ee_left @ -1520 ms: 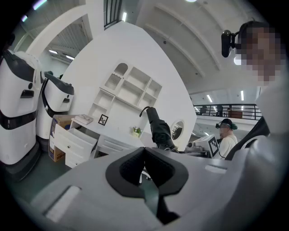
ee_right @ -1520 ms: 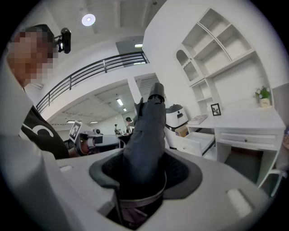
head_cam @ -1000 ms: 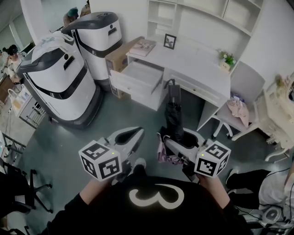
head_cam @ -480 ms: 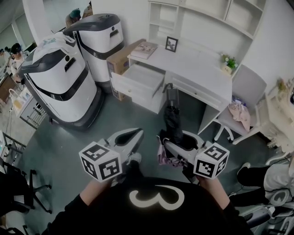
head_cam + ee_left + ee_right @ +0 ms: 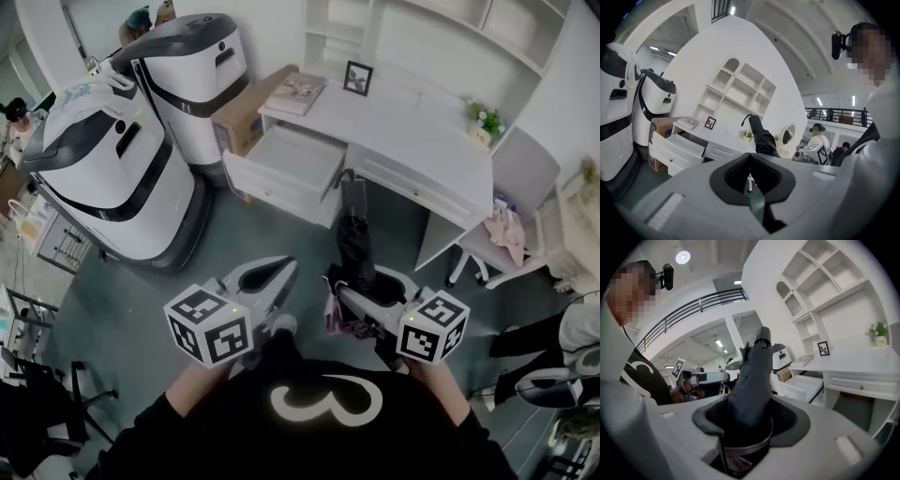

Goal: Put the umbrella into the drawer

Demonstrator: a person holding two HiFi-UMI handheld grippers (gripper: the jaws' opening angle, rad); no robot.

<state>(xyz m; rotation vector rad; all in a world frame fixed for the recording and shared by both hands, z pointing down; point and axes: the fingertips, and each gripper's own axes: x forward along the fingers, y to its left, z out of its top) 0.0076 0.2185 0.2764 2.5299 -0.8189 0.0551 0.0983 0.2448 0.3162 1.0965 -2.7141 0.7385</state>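
Observation:
A folded black umbrella points forward toward the white desk, its hooked handle toward the desk. My right gripper is shut on its lower, pink-lined end. In the right gripper view the umbrella rises from between the dark pads of the right gripper. The white drawer stands pulled open at the desk's left end, ahead of both grippers and apart from them. My left gripper hangs beside the right one, shut and holding nothing. In the left gripper view, the left gripper has the drawer and the umbrella ahead of it.
Two large white-and-black machines stand at the left, with a cardboard box between them and the desk. A book, a picture frame and a small plant sit on the desk. A chair stands at the right.
Both grippers and the umbrella have moved a little forward toward the desk and drawer. The grip on the umbrella is the same, and the left gripper stays shut.

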